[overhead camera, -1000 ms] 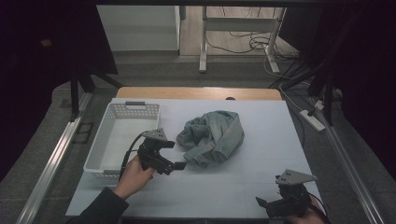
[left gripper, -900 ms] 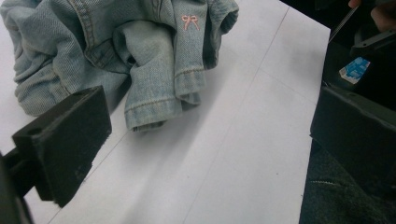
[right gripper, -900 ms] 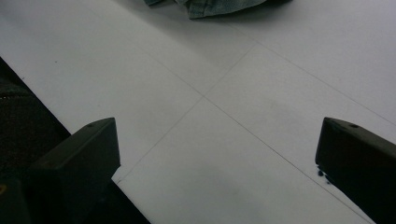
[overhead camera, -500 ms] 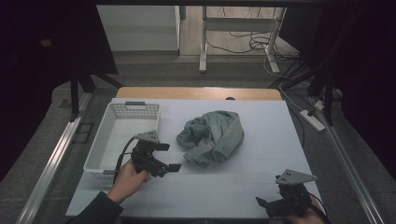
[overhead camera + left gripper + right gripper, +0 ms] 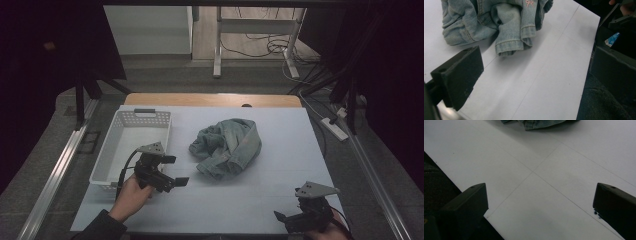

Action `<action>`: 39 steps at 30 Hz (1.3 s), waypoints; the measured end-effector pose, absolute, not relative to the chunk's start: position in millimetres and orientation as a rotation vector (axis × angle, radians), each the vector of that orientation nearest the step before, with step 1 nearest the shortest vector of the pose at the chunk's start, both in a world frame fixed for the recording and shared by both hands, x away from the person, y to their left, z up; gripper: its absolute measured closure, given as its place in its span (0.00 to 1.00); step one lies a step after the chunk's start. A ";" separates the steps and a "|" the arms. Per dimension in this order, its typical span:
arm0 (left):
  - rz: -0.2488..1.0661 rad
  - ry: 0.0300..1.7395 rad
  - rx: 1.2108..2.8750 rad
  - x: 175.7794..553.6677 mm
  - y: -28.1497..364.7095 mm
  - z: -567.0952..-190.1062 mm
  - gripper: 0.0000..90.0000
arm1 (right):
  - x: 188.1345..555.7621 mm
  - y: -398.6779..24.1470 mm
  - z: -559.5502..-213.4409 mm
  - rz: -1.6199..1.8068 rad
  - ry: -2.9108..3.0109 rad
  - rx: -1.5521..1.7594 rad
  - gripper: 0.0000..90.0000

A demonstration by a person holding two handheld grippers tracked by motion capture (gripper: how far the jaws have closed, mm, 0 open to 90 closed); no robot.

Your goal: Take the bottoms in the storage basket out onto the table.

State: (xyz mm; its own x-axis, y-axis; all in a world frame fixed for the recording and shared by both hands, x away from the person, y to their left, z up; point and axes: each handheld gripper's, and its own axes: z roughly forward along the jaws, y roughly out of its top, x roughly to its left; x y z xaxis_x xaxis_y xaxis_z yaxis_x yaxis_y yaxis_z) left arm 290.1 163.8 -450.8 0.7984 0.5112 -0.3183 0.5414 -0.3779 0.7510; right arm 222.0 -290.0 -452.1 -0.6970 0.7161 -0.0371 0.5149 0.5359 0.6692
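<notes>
The crumpled denim garment [image 5: 227, 147] lies in a heap near the middle of the white table [image 5: 280, 195], just right of the white basket [image 5: 131, 145], which sits at about 9 o'clock from it. The left gripper [image 5: 172, 172] is held low at about 7 o'clock from the heap, near it but apart, its 2 jaws spread wide with nothing between them. From the left gripper view, a folded cuff [image 5: 511, 46] of the garment points toward the jaws across bare table.

The right gripper [image 5: 292, 220] rests at the near edge, around 5 o'clock from the heap and well apart from it, jaws wide open and empty too; its own view looks over bare table with a bit of denim [image 5: 541, 123] at the top.

My guess is the left hand is going in for a grab. To do it well, I'd keep the jaws wide, come in flat along the table, and bite a thick fold rather than the thin cuff edge, so the whole bundle lifts. The basket's right wall is close, so the hand should carry high over it.
</notes>
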 end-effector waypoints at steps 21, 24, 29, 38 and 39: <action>-0.025 0.835 2.014 276.1 183.9 -453.8 0.00 | 222.2 -289.9 -452.1 0.925 2.470 1.025 0.00; -0.021 0.840 2.011 274.0 186.3 -454.2 0.00 | 222.2 -290.0 -452.2 0.929 2.468 1.027 0.00; -0.016 0.847 2.006 270.6 190.9 -454.8 0.00 | 222.3 -290.2 -452.0 0.932 2.468 1.030 0.00; -0.008 0.861 1.998 263.6 199.2 -456.3 0.00 | 222.5 -290.4 -452.1 0.934 2.466 1.033 0.00; -0.006 0.864 1.995 262.7 200.1 -456.6 0.00 | 222.5 -290.4 -452.1 0.934 2.467 1.033 0.00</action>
